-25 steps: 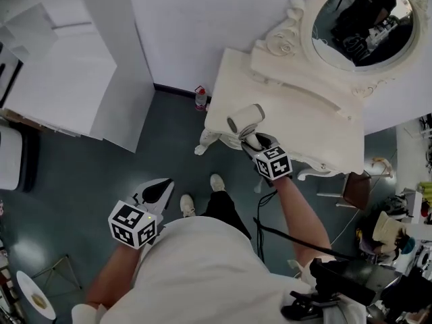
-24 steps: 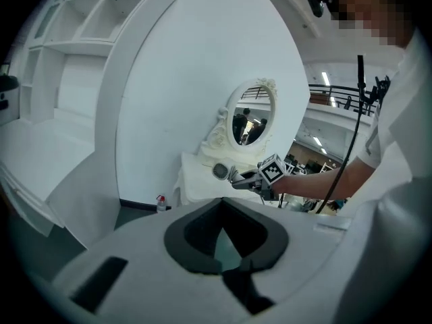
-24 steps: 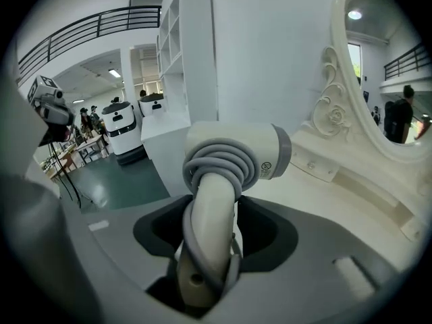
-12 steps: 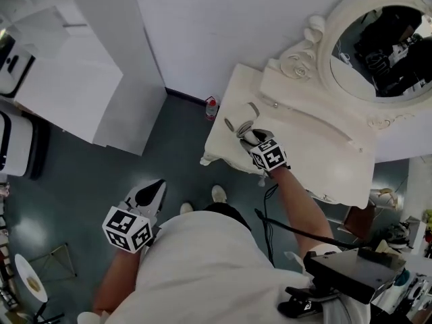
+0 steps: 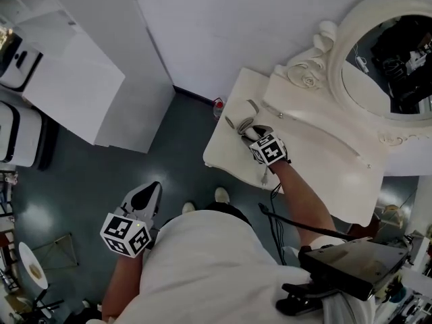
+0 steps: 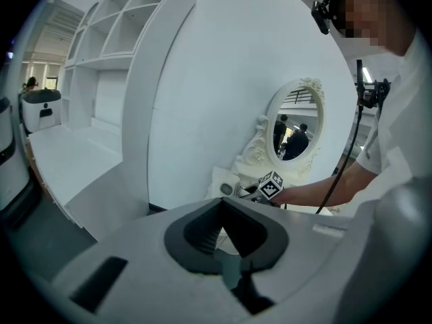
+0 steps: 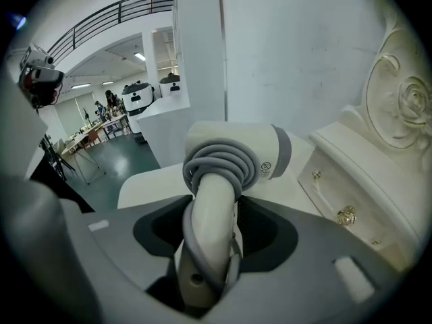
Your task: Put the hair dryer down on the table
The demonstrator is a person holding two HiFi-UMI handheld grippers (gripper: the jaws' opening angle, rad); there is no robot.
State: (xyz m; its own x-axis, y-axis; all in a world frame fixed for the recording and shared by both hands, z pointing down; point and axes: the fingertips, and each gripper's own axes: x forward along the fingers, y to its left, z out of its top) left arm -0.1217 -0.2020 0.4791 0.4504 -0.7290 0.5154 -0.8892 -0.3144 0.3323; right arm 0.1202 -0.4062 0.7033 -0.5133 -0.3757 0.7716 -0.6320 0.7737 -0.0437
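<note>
Head view: right gripper (image 5: 258, 138) holds hair dryer (image 5: 241, 123) over left part of white dressing table (image 5: 233, 164); contact with the top not discernible. Left gripper (image 5: 147, 196) well apart, near side, over the floor.
Left gripper view: jaws apart, nothing between.
Right gripper view: jaws clamped on cord-wrapped handle (image 7: 212, 208).

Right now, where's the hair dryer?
Head view, upper centre: the hair dryer is held by its handle in the right gripper, over the left end of the white dressing table.
</note>
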